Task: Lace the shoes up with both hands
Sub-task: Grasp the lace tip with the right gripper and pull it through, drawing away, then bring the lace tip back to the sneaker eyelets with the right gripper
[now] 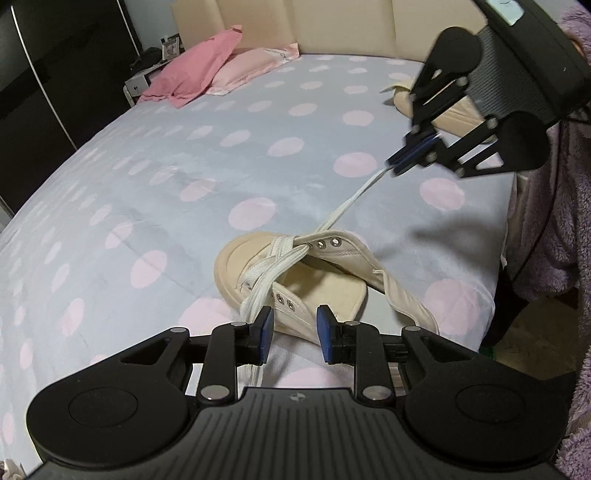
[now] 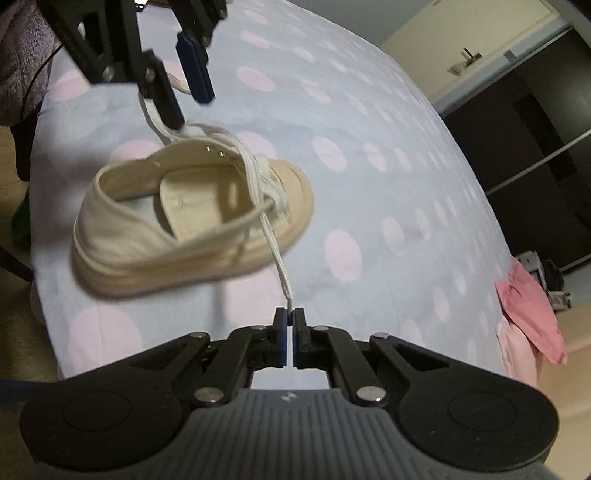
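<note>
The bed (image 1: pixel 155 192) spreads ahead of both my tools, its grey-blue cover dotted with pale pink. On it, just beyond my left gripper (image 1: pixel 295 328), lies the cream canvas shoe (image 1: pixel 332 273) — thick beige sole, metal eyelets, flaps spread wide so the insole shows, toe pointing away from me. Its white flat lace (image 1: pixel 347 206) is crossed through the lower eyelets only. My left gripper's blue pads stand apart with nothing pinched between them; the loose lace end runs down past the left-hand pad and under the tool. My right gripper (image 2: pixel 290 325) is clamped on the other lace end, which stretches taut from the shoe to its tips. Farther off, near the cream headboard (image 1: pixel 332 26), sit two pink pillows (image 1: pixel 207 66). A second cream shoe (image 1: pixel 458 110) lies behind my right gripper, partly hidden by it. A purple fleece sleeve (image 1: pixel 569 236) fills the right edge.
</note>
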The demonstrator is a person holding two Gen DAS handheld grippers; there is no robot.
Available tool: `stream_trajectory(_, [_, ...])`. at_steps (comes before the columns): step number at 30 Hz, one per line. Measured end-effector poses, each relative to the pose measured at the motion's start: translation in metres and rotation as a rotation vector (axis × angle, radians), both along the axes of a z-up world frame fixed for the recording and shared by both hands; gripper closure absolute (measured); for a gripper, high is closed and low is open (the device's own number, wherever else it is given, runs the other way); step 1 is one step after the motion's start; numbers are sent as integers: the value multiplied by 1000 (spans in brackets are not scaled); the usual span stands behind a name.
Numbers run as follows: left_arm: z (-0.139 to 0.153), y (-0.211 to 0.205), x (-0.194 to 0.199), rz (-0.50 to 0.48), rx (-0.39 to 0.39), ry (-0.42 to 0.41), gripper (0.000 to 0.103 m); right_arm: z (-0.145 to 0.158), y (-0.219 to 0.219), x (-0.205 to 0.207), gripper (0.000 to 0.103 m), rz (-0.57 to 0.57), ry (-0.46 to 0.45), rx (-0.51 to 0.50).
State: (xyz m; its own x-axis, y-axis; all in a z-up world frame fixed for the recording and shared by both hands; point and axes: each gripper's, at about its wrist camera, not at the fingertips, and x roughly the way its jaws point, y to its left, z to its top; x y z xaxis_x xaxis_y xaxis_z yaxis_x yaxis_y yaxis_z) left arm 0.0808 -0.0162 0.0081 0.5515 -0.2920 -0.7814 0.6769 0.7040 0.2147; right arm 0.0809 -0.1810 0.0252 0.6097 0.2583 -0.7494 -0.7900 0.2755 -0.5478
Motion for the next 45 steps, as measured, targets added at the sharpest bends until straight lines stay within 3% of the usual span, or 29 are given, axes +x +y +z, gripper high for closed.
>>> stream_trajectory(11, [9,-1,-10,-32,2,-28,80,31,-35,-16,100,-109,27,-34])
stream_trajectory(23, [12,-3,-14,-39,10,-38,80,63,-93,-4,100,-281,-47,-79])
stream_trajectory(41, [12,3,-11,-45,13,-36,78,72,-131,18,100,-471,-121,-164])
stream_trajectory(45, [11,3,-9,-39,16,-25,78,74,-128,19,100,-467,-114,-128])
